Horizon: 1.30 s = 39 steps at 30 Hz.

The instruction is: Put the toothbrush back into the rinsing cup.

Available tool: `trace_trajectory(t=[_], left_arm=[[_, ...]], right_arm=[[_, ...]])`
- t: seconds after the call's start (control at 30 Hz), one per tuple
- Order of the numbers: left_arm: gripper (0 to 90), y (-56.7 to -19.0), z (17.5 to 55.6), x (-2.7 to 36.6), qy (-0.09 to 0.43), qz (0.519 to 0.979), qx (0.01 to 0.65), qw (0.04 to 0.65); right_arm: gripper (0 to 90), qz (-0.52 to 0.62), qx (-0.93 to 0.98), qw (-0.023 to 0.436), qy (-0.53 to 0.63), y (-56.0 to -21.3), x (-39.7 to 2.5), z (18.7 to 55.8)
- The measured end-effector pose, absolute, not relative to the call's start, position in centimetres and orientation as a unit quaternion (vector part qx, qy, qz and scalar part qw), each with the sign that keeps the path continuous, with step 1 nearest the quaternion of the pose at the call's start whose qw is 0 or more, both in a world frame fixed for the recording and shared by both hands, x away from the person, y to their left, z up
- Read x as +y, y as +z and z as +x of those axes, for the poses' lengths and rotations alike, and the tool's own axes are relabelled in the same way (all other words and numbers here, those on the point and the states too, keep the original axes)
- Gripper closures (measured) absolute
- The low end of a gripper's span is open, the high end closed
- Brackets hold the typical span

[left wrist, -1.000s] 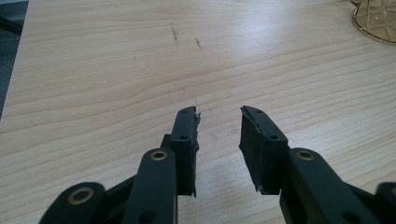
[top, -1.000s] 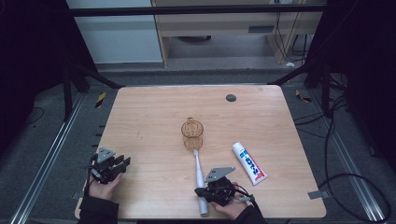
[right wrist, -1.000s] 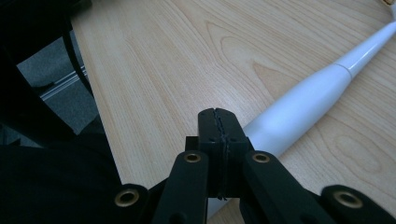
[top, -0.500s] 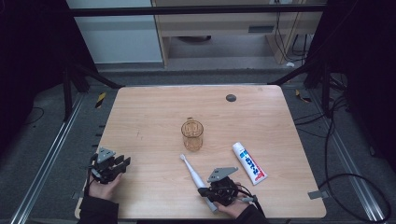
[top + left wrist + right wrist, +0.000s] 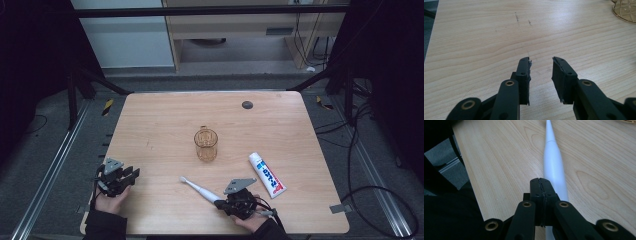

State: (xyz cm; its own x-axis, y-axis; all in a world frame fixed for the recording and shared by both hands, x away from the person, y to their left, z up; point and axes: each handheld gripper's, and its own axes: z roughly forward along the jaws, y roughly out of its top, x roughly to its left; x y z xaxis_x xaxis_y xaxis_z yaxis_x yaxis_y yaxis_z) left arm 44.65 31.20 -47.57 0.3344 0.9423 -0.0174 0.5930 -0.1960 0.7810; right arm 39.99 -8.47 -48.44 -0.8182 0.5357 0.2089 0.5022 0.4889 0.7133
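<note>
**Toothbrush lay by closed right gripper**

The white toothbrush lay flat on the table, at 7 o'clock from the amber glass cup, its head pointing toward 10 o'clock. The right gripper sat at its handle end, jaws pressed together beside the handle, gripping nothing. The left gripper rested near the table's 8 o'clock edge, its 2 jaws spread over bare wood. A toothpaste tube lay at 4 o'clock from the cup.

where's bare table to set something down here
Free: the far half behind the glass mug, apart from a small dark disc, and the left stretch ahead of the left gripper. Crowded: front right, with toothbrush, toothpaste tube and right gripper.
</note>
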Motion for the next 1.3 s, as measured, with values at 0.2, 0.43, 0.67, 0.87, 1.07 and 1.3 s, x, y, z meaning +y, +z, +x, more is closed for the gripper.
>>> trace_trajectory(t=[0.2, 0.43, 0.67, 0.87, 1.07, 1.3], left_arm=[[66.8, -47.6, 44.7, 31.2, 0.244, 0.734, 0.523, 0.358], [66.6, -47.6, 44.7, 31.2, 0.244, 0.736, 0.522, 0.356], [64.1, -47.7, 44.7, 31.2, 0.252, 0.738, 0.520, 0.349], [60.7, -47.8, 44.8, 31.2, 0.257, 0.739, 0.520, 0.343], [57.5, -47.9, 44.9, 31.2, 0.258, 0.740, 0.519, 0.340], [56.5, -47.9, 44.8, 31.2, 0.260, 0.741, 0.518, 0.340]], right_arm=[[87.7, 0.305, 0.857, 0.034, 0.415, -47.6, -9.0, 40.3], [81.9, 0.327, 0.849, 0.075, 0.409, -46.2, -10.0, 41.1], [73.3, 0.351, 0.850, 0.100, 0.381, -44.6, -10.5, 42.7], [68.7, 0.362, 0.853, 0.090, 0.365, -43.5, -9.7, 43.6], [64.9, 0.355, 0.863, 0.084, 0.350, -42.5, -8.4, 44.3], [64.2, 0.346, 0.880, 0.073, 0.317, -41.8, -6.3, 44.9]])
